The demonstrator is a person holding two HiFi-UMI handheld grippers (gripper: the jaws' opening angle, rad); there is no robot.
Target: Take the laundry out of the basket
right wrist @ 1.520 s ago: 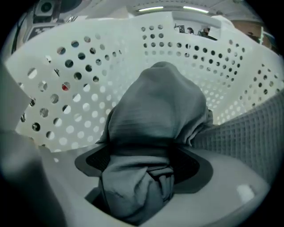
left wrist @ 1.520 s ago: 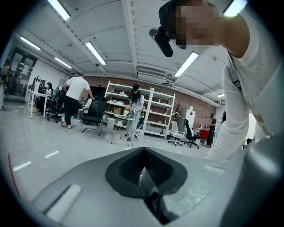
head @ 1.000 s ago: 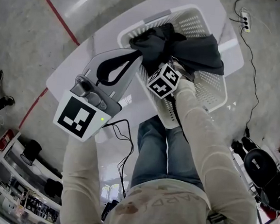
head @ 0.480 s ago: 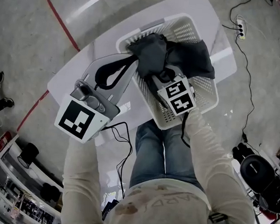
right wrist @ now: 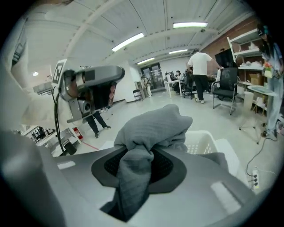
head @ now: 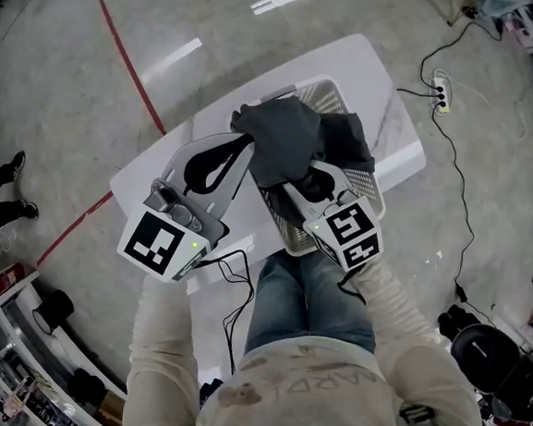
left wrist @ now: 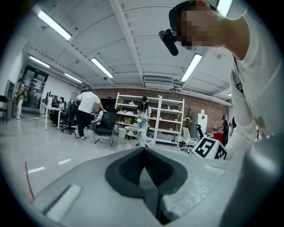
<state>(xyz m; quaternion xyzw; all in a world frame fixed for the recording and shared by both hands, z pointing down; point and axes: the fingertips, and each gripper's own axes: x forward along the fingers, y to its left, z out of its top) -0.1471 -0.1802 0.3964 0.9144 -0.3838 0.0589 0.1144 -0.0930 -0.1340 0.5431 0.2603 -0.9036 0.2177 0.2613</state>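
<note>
A dark grey garment (head: 284, 142) is bunched above the white laundry basket (head: 369, 183) on the white table (head: 376, 76). My right gripper (head: 285, 187) is shut on it; in the right gripper view the grey cloth (right wrist: 153, 126) is pinched between the jaws of the right gripper (right wrist: 141, 151) and hangs over the basket (right wrist: 203, 142). More dark cloth (head: 352, 136) trails into the basket. My left gripper (head: 247, 144) is held left of the garment, its tips close to the cloth. In the left gripper view the left gripper (left wrist: 143, 150) is shut with nothing between its pads.
A red line (head: 131, 64) runs across the floor left of the table. On the floor to the right are a power strip (head: 439, 95) and its cable. A black cable (head: 236, 268) hangs from the left gripper. A person's feet (head: 5, 185) stand at far left.
My right gripper has pulled back toward me and upward with the garment, raising most of it out of the basket. The left gripper has stayed shut beside it.
</note>
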